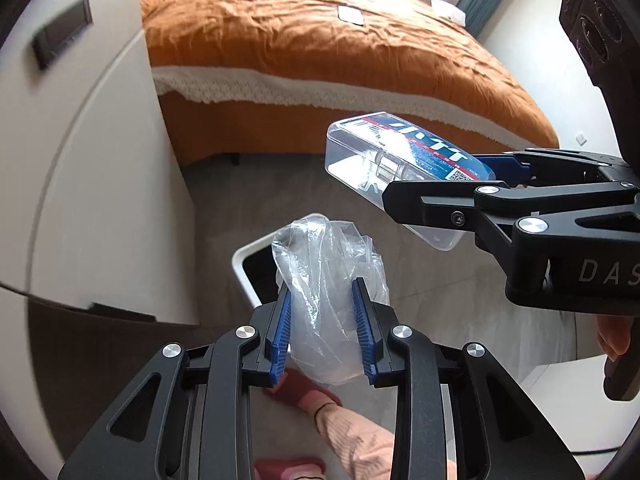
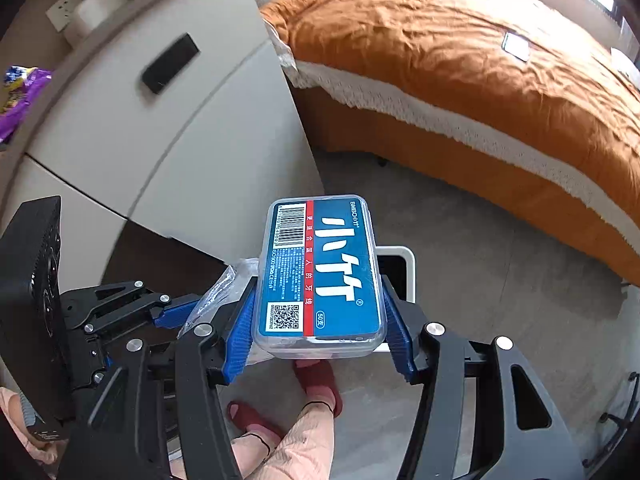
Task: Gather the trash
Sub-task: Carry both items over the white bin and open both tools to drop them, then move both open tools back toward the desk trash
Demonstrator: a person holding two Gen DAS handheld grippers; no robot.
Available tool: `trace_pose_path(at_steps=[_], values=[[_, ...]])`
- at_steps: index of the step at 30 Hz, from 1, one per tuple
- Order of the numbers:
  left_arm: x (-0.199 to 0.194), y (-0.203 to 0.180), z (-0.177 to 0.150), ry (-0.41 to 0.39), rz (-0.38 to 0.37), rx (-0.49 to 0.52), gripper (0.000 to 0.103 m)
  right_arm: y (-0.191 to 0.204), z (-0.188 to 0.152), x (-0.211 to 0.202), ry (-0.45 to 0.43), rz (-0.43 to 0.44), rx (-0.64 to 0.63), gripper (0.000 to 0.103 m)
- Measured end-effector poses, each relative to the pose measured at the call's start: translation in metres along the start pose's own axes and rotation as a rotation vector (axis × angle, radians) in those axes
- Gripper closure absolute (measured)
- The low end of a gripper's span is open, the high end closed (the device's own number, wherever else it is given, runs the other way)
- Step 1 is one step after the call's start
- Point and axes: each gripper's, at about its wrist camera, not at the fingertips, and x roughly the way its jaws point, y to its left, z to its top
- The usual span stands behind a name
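Observation:
My left gripper (image 1: pixel 322 285) is shut on a crumpled clear plastic bag (image 1: pixel 332 264), which sticks up between the blue pads. It hangs over a white bin (image 1: pixel 245 258) with a dark inside, standing on the floor. My right gripper (image 2: pixel 318 280) is shut on a clear plastic box with a blue label (image 2: pixel 320 272), pads on its long sides. In the left wrist view the same box (image 1: pixel 400 160) and right gripper (image 1: pixel 436 182) come in from the right, above and beyond the bin. In the right wrist view the left gripper (image 2: pixel 188 312) and bag (image 2: pixel 224 286) sit left of the box, and the bin (image 2: pixel 406 258) is partly hidden behind it.
A bed with an orange cover (image 1: pixel 320 48) fills the far side. A white cabinet with a dark handle (image 1: pixel 100 160) stands left of the bin; a purple packet (image 2: pixel 20 96) lies on top. The person's feet in red slippers (image 2: pixel 320 380) stand on the grey floor (image 2: pixel 480 240).

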Motion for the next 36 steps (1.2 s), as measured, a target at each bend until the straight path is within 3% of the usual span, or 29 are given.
trace_pose_path(at_steps=[5,6,7,8,9,14,19,27,32,36], values=[[0.092,0.016,-0.006,0.05,-0.021,-0.023,0.07,-0.039,-0.008,0.085,0.059,-0.016,-0.009,0.045],[0.109,0.019,-0.007,0.059,-0.029,-0.031,0.056,-0.047,-0.01,0.101,0.074,-0.005,-0.002,0.045],[0.125,0.021,-0.007,0.069,-0.037,-0.037,0.041,-0.052,-0.011,0.113,0.094,0.003,0.0,0.029],[0.137,0.02,-0.008,0.077,-0.036,-0.04,0.004,-0.06,-0.01,0.126,0.103,0.004,0.0,0.014],[0.146,0.02,-0.009,0.073,-0.022,-0.039,0.005,-0.063,-0.011,0.13,0.1,0.007,-0.001,0.005],[0.147,0.016,-0.009,0.097,0.018,-0.035,0.005,-0.07,-0.004,0.128,0.126,-0.022,-0.013,0.005],[0.077,0.006,0.015,0.018,0.083,-0.047,0.005,-0.048,0.023,0.063,0.041,-0.031,-0.051,0.005],[-0.102,-0.015,0.056,-0.203,0.198,-0.117,0.005,0.026,0.081,-0.087,-0.197,0.055,-0.174,0.005],[-0.201,-0.012,0.055,-0.337,0.283,-0.205,0.005,0.082,0.109,-0.154,-0.321,0.115,-0.32,0.005],[-0.262,0.003,0.036,-0.421,0.417,-0.267,0.005,0.122,0.12,-0.187,-0.384,0.201,-0.406,0.005]])
